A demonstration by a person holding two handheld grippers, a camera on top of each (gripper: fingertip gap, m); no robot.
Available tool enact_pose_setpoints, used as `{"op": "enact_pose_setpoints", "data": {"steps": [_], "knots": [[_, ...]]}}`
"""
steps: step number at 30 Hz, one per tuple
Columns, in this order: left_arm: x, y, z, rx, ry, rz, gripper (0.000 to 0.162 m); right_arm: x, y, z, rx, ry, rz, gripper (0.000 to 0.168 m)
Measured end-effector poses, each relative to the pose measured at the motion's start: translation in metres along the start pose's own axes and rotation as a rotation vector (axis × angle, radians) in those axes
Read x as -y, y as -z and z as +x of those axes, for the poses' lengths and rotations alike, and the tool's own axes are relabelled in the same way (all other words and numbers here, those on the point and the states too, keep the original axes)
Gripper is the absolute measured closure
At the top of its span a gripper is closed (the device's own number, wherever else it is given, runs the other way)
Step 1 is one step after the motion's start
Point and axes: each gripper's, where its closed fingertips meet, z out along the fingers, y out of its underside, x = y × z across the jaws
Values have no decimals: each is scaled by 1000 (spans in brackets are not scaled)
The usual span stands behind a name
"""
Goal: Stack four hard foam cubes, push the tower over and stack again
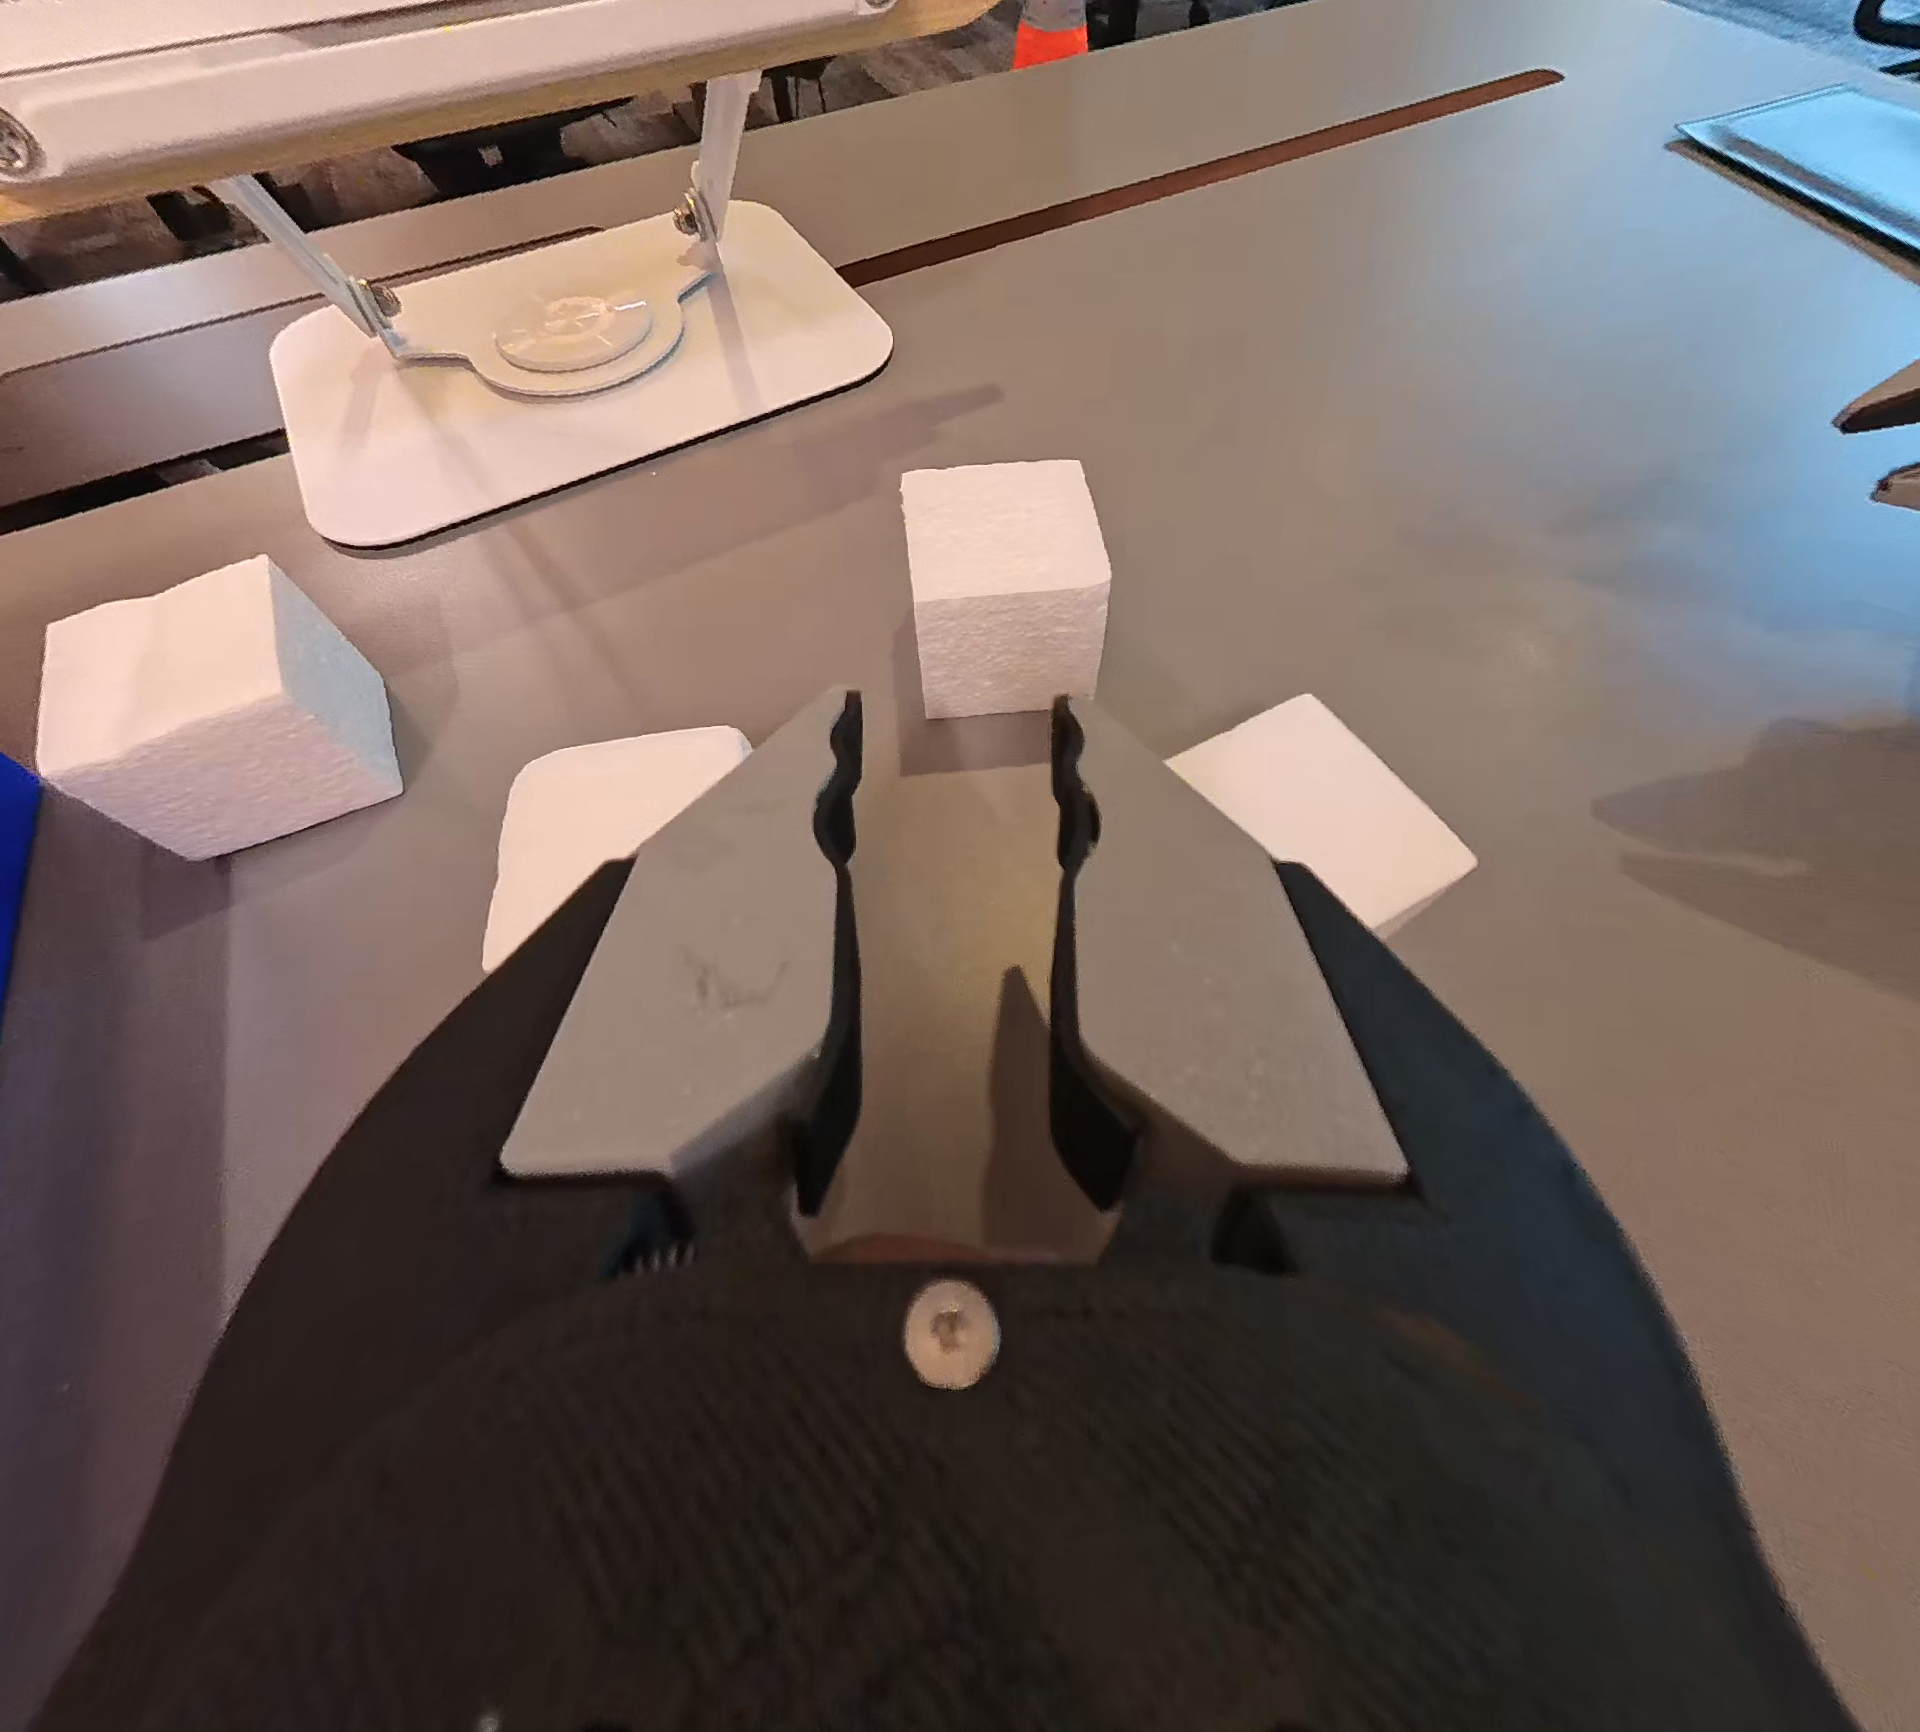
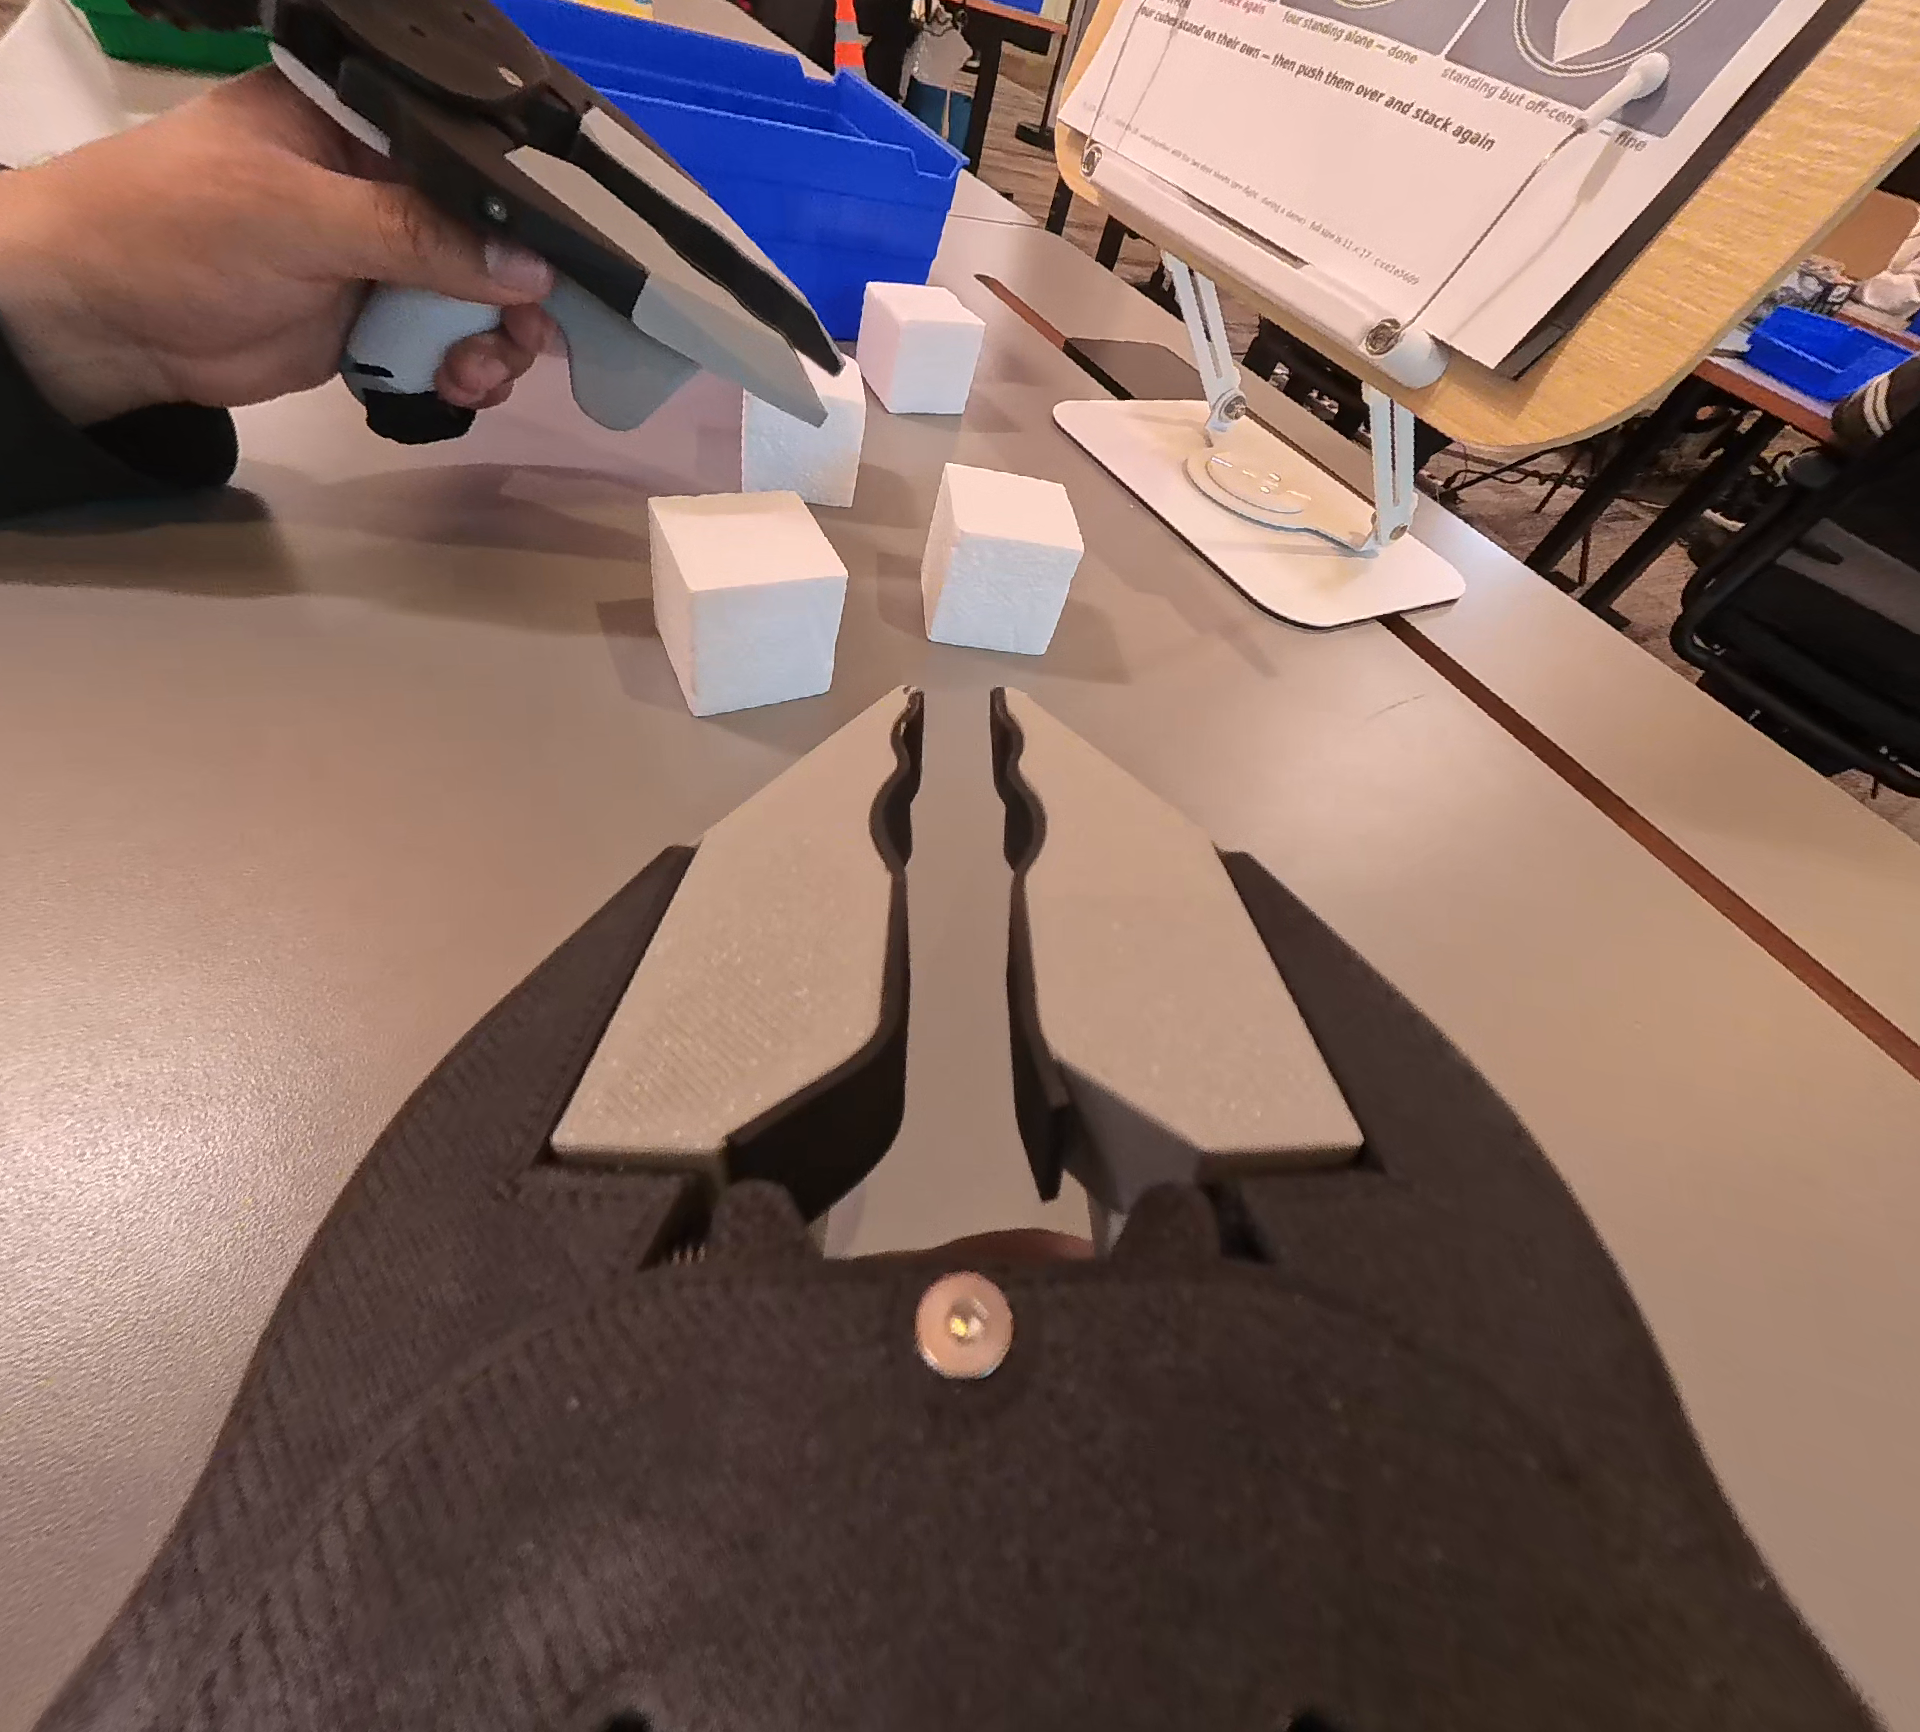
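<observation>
While the blue bin hides its inside (rim only), I see left tongs and right tongs parted, empty, above four loose cubes.

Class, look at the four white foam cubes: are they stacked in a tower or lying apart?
Apart. All four foam cubes stand singly on the grey table, none upon another.
</observation>
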Motion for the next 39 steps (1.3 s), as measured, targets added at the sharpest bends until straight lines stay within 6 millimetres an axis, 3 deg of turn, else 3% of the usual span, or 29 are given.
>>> {"op": "enact_pose_setpoints", "data": {"steps": [30,39], "knots": [[-2,1,-4,16,4,-10,126,1,-1,-3,5,13,-1,158],[-3,8,-24,80,39,-1,122,5,2,-1,-4,19,10,158]]}}
